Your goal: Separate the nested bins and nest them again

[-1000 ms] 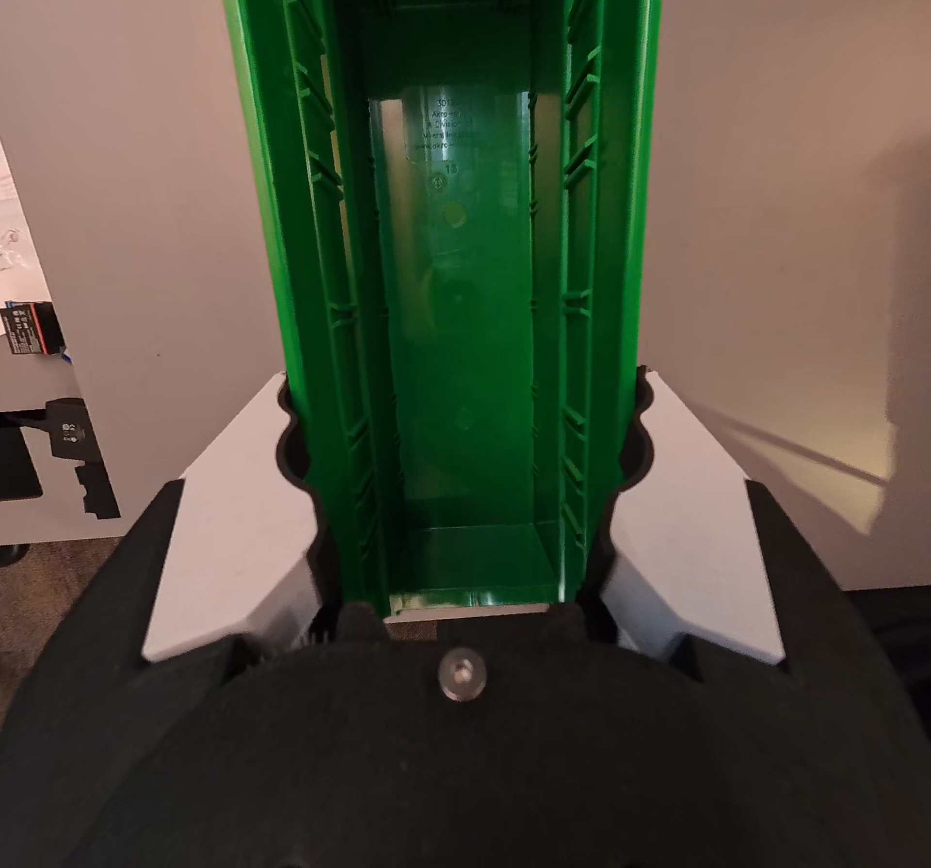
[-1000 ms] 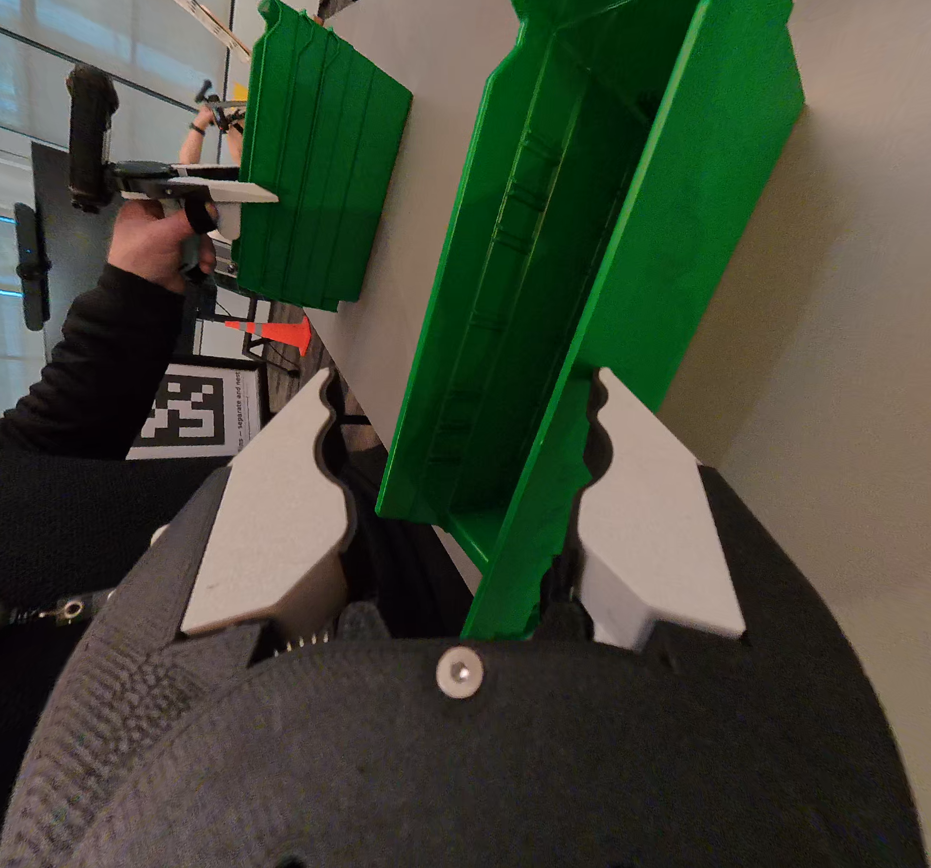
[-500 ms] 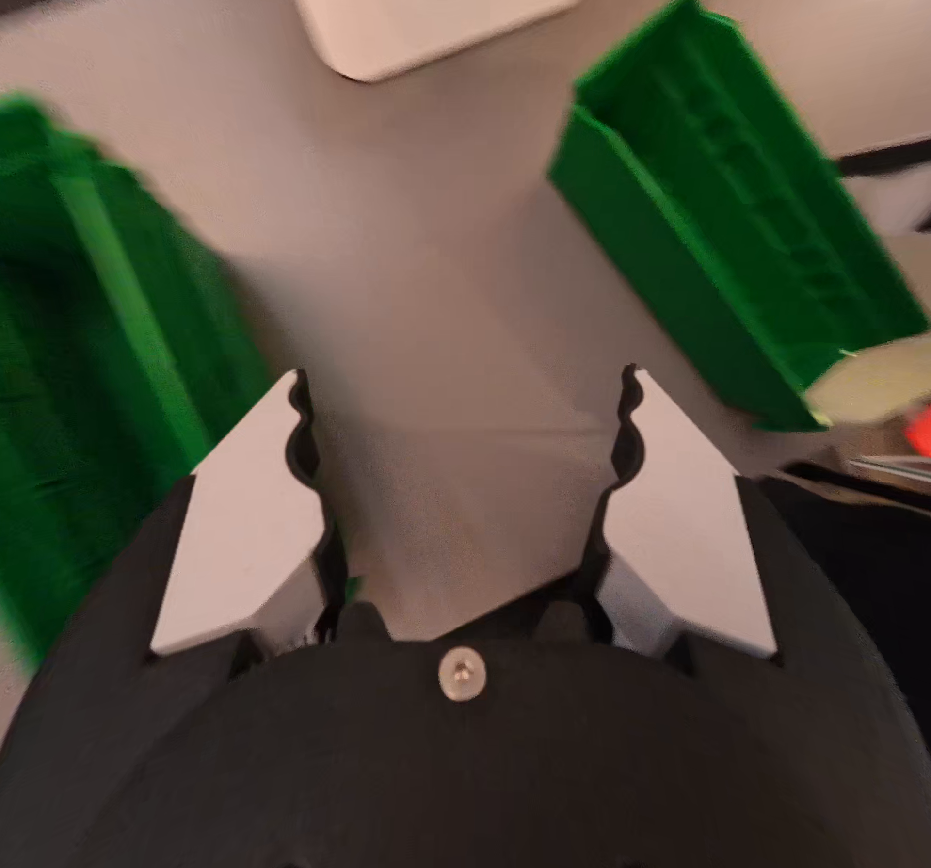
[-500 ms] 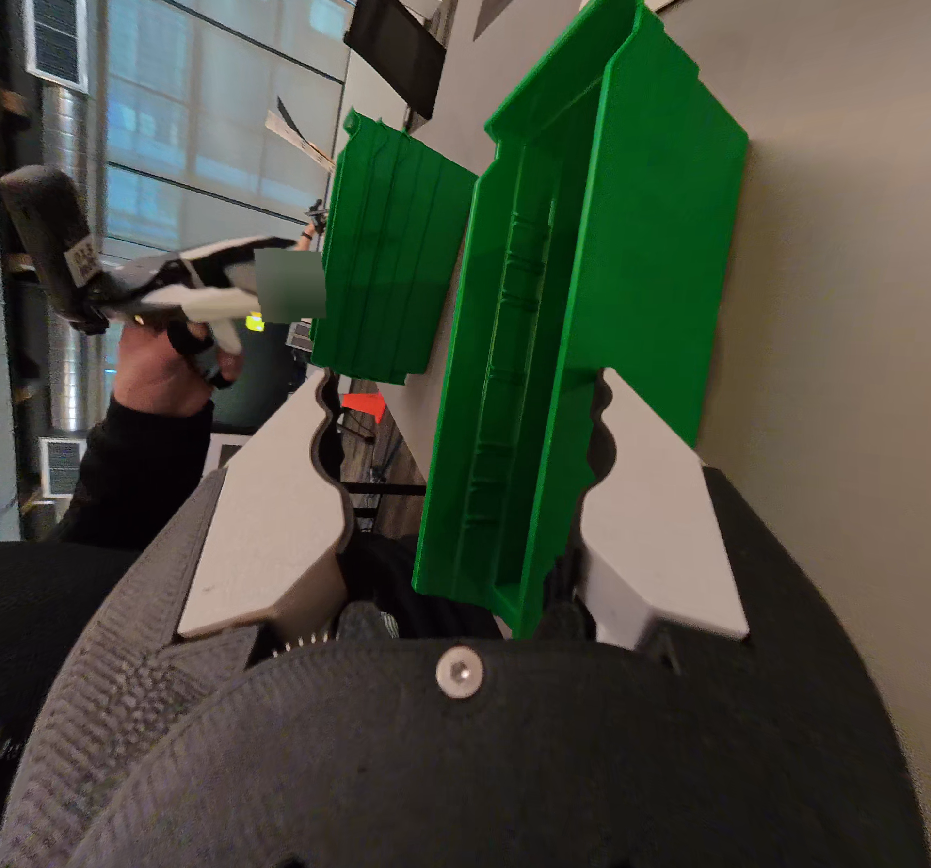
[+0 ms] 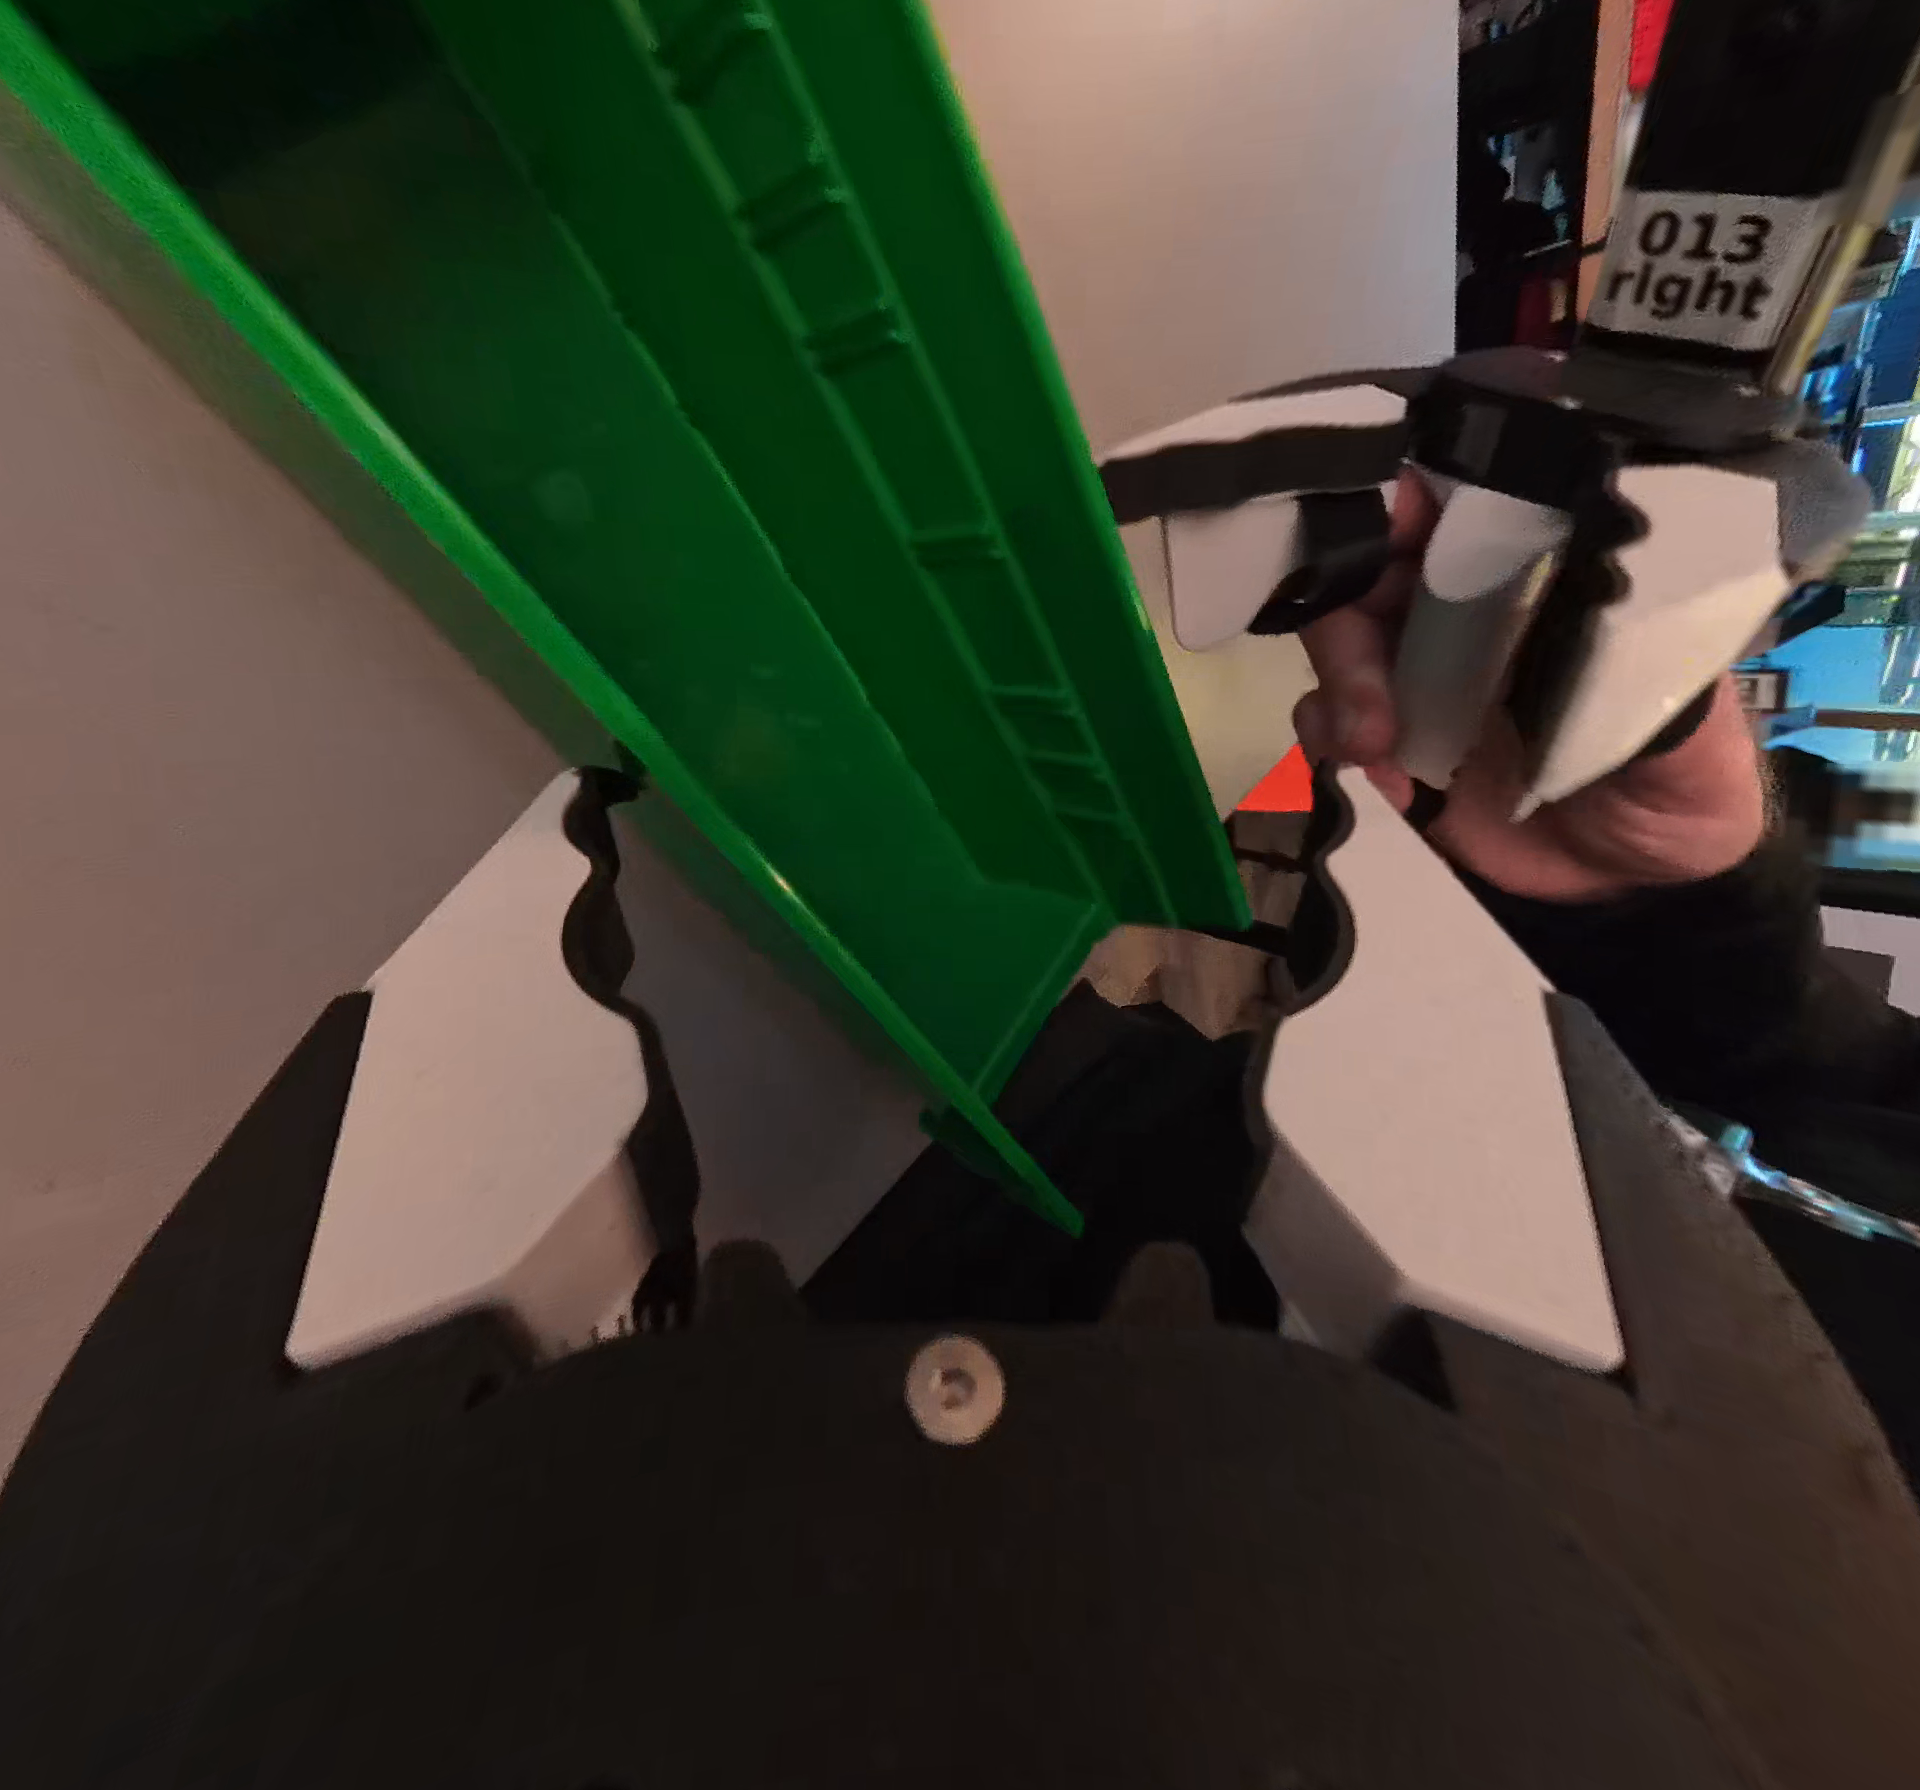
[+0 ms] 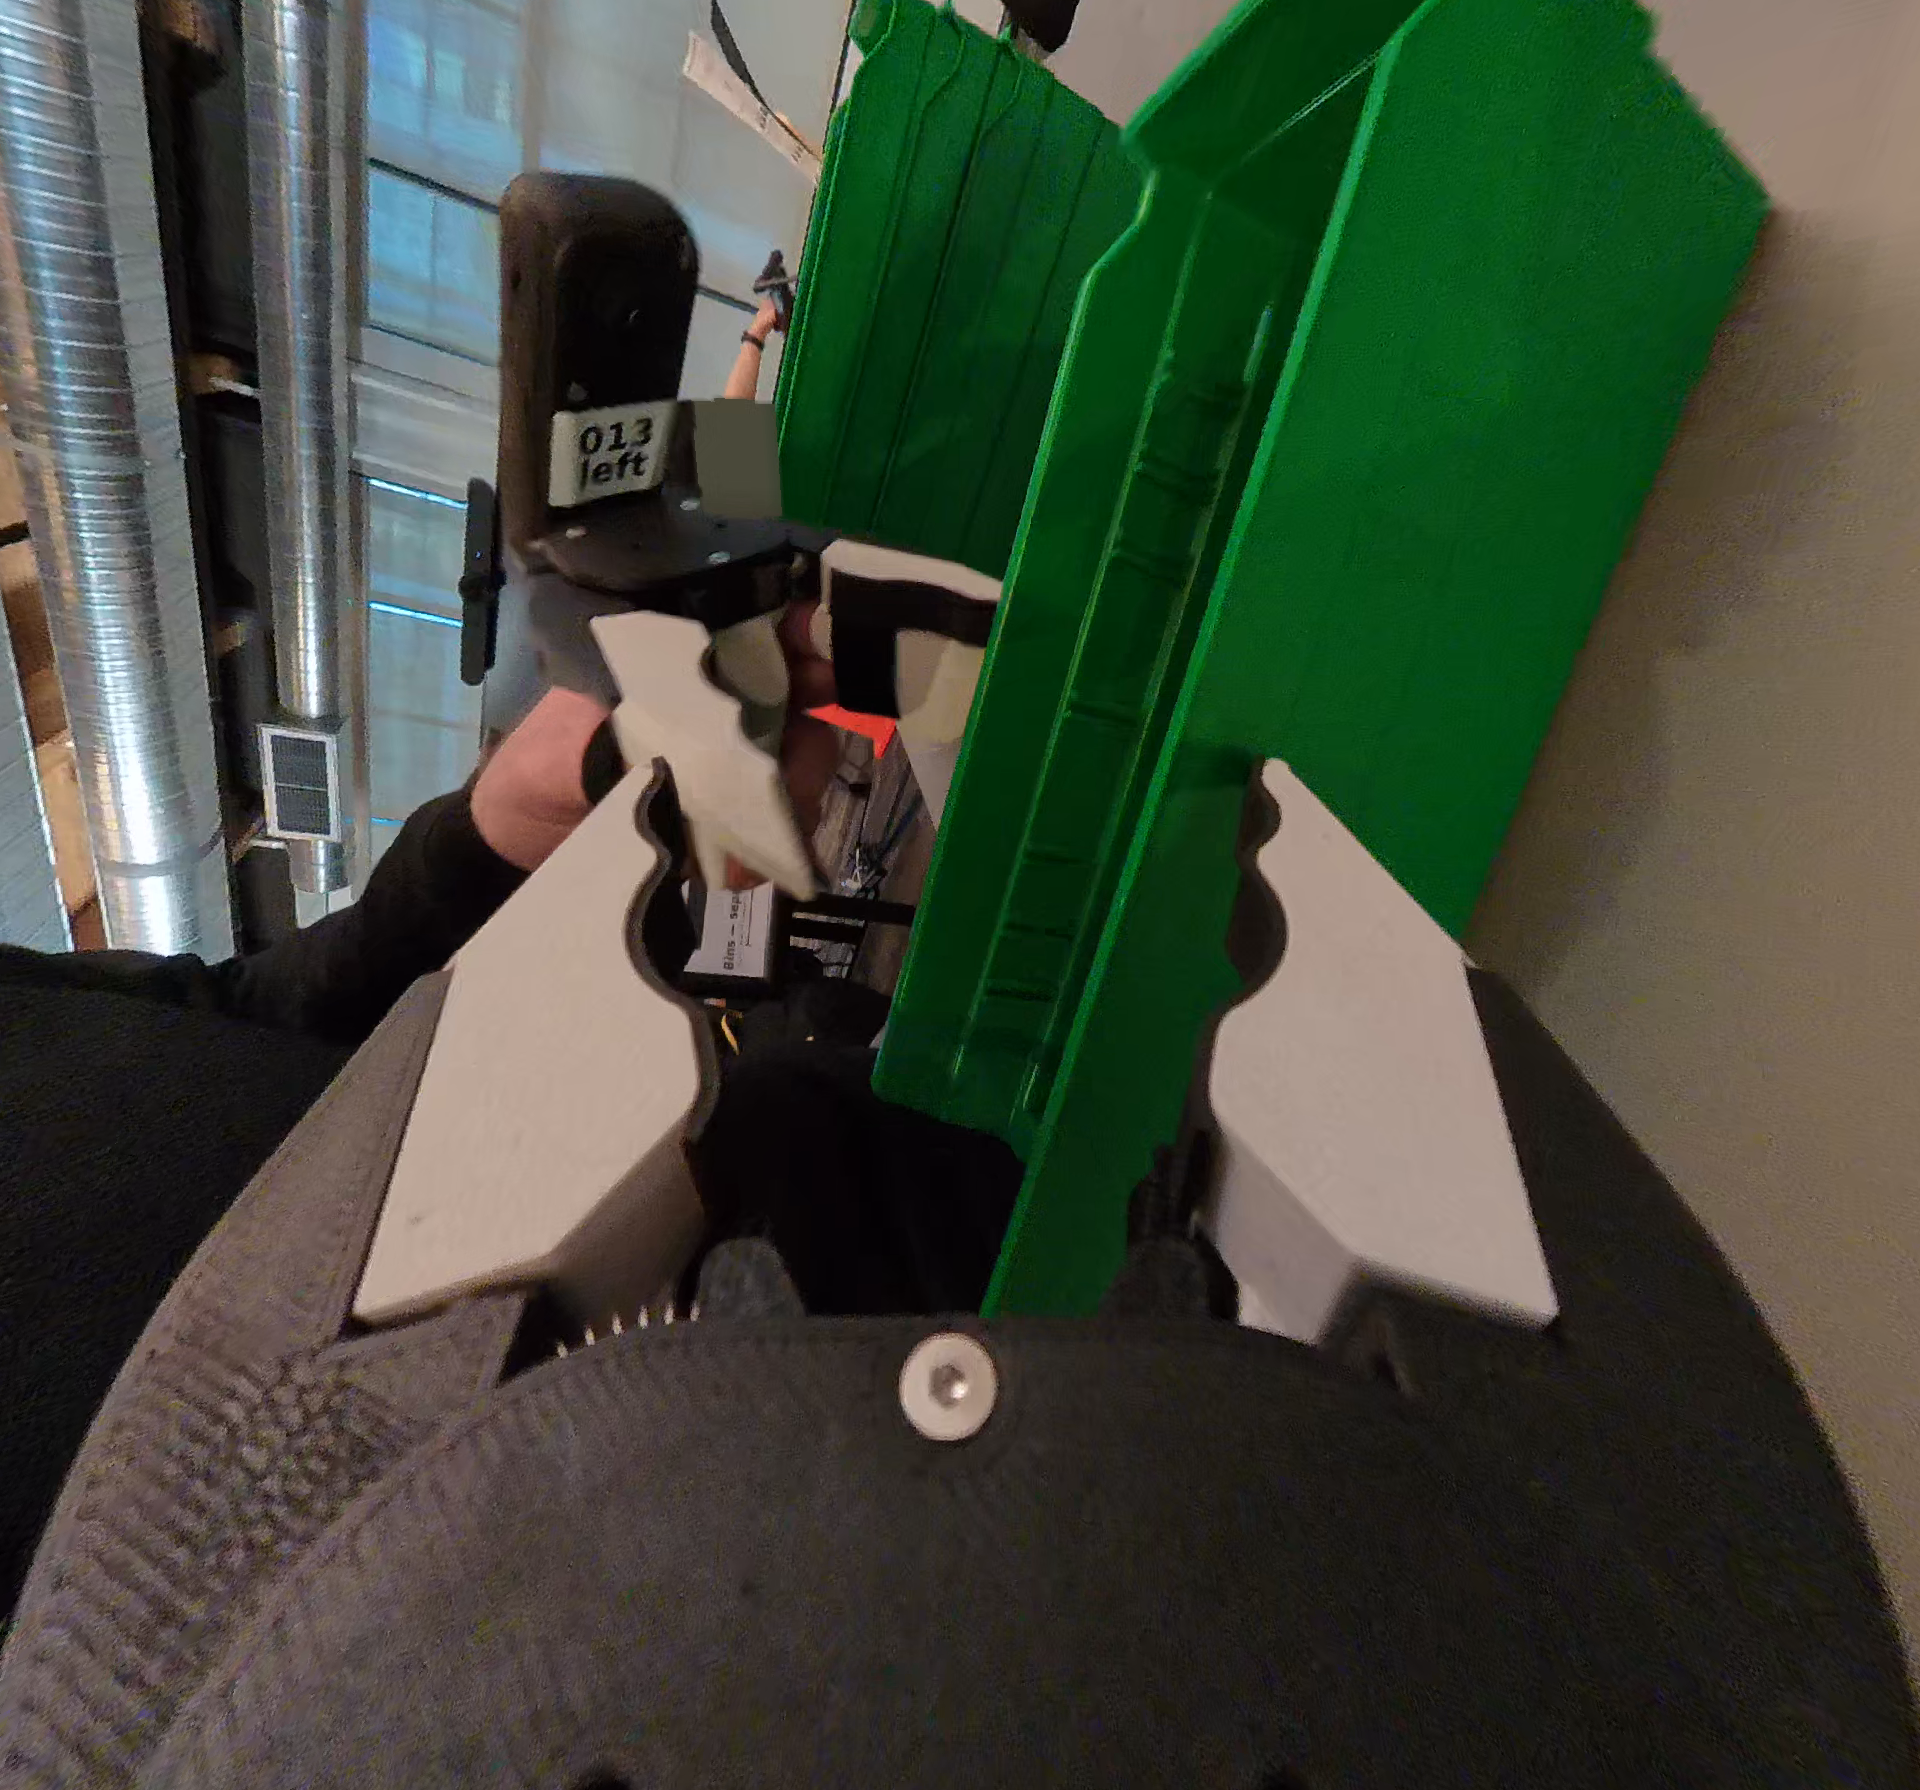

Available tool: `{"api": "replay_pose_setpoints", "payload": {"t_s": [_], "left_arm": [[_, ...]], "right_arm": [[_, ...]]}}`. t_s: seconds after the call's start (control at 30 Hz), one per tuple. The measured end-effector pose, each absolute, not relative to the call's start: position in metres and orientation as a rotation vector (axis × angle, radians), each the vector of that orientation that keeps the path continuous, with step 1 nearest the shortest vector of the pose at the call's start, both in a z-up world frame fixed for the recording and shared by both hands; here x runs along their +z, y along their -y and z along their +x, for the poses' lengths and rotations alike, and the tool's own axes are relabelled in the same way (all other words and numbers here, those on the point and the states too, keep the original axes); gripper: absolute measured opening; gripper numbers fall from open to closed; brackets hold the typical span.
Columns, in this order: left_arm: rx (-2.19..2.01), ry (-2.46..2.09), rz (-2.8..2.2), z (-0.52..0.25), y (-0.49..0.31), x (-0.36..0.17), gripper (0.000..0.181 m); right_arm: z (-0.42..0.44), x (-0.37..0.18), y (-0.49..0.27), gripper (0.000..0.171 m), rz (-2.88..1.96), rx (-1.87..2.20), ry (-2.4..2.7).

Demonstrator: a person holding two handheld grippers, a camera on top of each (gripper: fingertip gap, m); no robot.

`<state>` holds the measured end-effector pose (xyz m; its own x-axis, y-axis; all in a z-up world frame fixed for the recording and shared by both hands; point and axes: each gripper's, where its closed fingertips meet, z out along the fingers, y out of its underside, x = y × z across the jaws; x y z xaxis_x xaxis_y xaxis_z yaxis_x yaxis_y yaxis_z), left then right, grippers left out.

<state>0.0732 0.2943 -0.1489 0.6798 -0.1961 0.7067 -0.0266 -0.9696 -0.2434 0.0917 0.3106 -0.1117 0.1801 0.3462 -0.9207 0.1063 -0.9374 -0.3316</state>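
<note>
One green bin [image 6: 1403,545] lies on the beige table [image 6: 1714,1013]. Its near end sits between the fingers of my right gripper [image 6: 956,784], one wall against the right finger; the jaws are wide apart. My left gripper [image 5: 961,805] is open around the near end of the same bin [image 5: 727,545], which runs away to the upper left. It also shows in the right wrist view [image 6: 821,712], one finger at the bin's rim. The right gripper [image 5: 1351,597] shows beside that bin. A second green bin [image 6: 935,286] stands apart, farther back.
A hand and dark sleeve [image 6: 364,909] hold the left gripper; another hand [image 5: 1558,805] holds the right one. An orange cone [image 6: 857,727] stands beyond the table edge. Windows and metal ducts [image 6: 94,493] lie behind.
My left gripper let go of the second bin, swung across the table and now sits open around the end of the bin at my right gripper. The right gripper stayed at that bin.
</note>
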Motion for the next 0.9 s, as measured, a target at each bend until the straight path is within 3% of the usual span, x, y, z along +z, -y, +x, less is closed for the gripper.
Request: {"api": "replay_pose_setpoints", "payload": {"t_s": [0.03,0.33,0.57,0.67,0.8,0.9], "left_arm": [[-1.177,-0.166,-2.674,0.07,-0.298,-0.15,0.127],[-1.112,-0.416,-2.777,0.049,-0.324,-0.155,0.13],[-0.78,-0.792,-2.843,0.029,-0.301,-0.157,0.128],[-0.606,-0.914,-2.844,0.019,-0.284,-0.162,0.143],[-0.319,-0.976,-2.839,0.013,-0.272,-0.182,0.153],[-0.099,-1.011,-2.799,0.003,-0.279,-0.189,0.128]], "right_arm": [[0.089,-0.111,-0.308,0.105,-2.258,1.856,0.451],[0.054,-0.104,-0.262,0.103,-2.244,2.025,0.656],[0.05,-0.102,-0.249,0.102,-2.175,2.153,0.638],[0.058,-0.094,-0.248,0.088,-2.121,2.215,0.656],[0.062,-0.095,-0.251,0.086,-2.108,2.24,0.626],[0.064,-0.096,-0.254,0.085,-2.103,2.232,0.626]]}}
